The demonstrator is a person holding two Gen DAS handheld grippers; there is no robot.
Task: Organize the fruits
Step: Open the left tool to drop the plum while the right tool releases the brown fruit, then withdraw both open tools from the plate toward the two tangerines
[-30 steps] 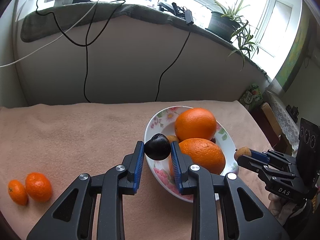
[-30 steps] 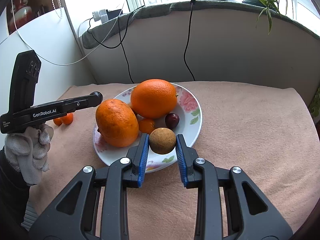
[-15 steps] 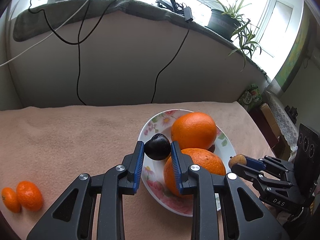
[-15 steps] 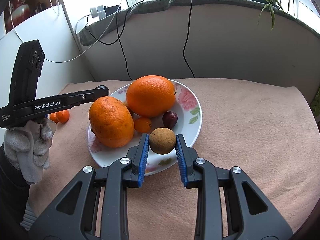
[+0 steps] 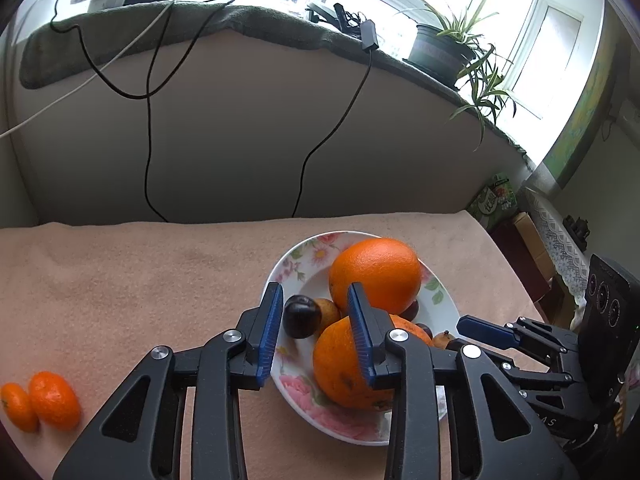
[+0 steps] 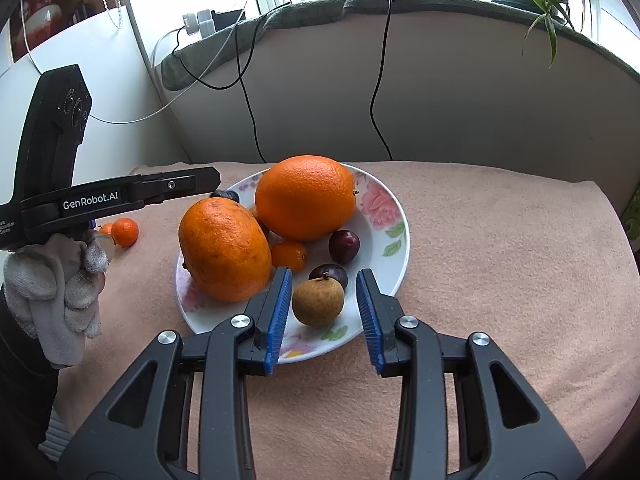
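A flowered plate [image 5: 288,256] [image 6: 396,248] on the peach cloth holds two big oranges [image 6: 306,198] [image 6: 224,248], a small mandarin [image 6: 289,255] and two dark plums [image 6: 344,246]. My left gripper [image 5: 316,332] hangs over the plate's near rim with its jaws opening. Another dark plum [image 5: 301,316] lies in the plate between them, next to the left pad and no longer squeezed. My right gripper [image 6: 322,316] is also opening over the plate's front. A brown round fruit [image 6: 318,300] rests on the plate between its pads, clear of both.
Two small mandarins [image 5: 54,400] lie on the cloth left of the plate. A gloved hand [image 6: 60,292] holds the left gripper. Black cables [image 5: 148,152] hang down the wall behind. A potted plant [image 5: 440,52] stands on the sill. The table ends at the right.
Both grippers' jaws have spread apart. The dark plum and the brown fruit, gripped before, now sit loose in the plate. The left hand came slightly closer to the plate.
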